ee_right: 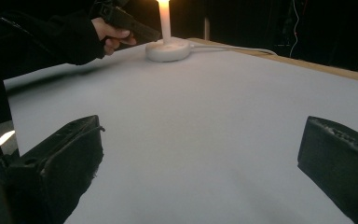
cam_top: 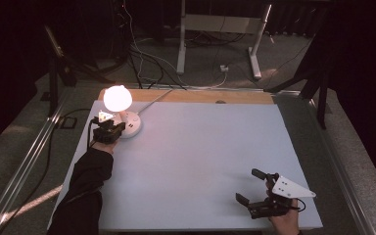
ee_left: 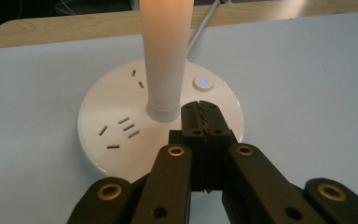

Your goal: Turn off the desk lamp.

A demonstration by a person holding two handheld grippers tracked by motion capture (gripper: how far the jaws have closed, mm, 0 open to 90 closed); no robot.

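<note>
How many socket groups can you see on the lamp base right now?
2 on the lamp base: one pair of slots left of the stem, one larger cluster at front left. The left claw may hide others.

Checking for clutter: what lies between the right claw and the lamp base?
Bare white tabletop between the right claw and lamp base, seen in the high view.
</note>
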